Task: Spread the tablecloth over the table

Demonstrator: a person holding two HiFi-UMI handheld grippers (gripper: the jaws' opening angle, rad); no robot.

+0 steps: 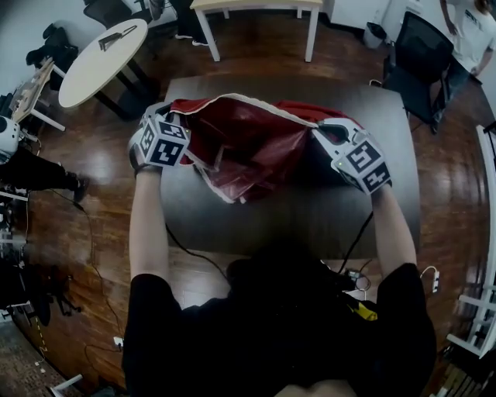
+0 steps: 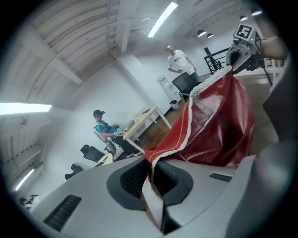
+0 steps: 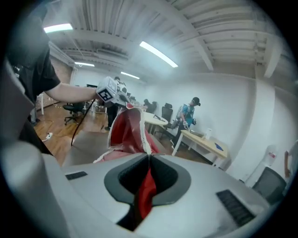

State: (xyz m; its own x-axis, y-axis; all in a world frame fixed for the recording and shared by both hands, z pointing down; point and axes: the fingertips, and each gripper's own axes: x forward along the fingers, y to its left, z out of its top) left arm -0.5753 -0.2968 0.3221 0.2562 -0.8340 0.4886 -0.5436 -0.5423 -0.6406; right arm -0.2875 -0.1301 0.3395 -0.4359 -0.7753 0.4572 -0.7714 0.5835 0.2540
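A red tablecloth (image 1: pixel 240 147) with a white trimmed edge hangs lifted above the dark table (image 1: pixel 294 225), stretched between my two grippers. The left gripper (image 1: pixel 175 113) is shut on the cloth's left edge; in the left gripper view the trim (image 2: pixel 195 100) runs into the closed jaws (image 2: pixel 151 175). My right gripper (image 1: pixel 324 133) is shut on the right edge, and red fabric (image 3: pixel 146 190) shows pinched between its pads (image 3: pixel 148 169). The cloth (image 3: pixel 126 132) sags in folds between them, its lower part drooping toward the tabletop. The far part of the table is hidden behind it.
A round white table (image 1: pixel 101 50) stands at the far left and a white-legged table (image 1: pixel 256 8) at the back. A black chair (image 1: pixel 418 54) and a standing person (image 1: pixel 469 31) are at the far right. Cables (image 1: pixel 353 275) trail near the table's front edge.
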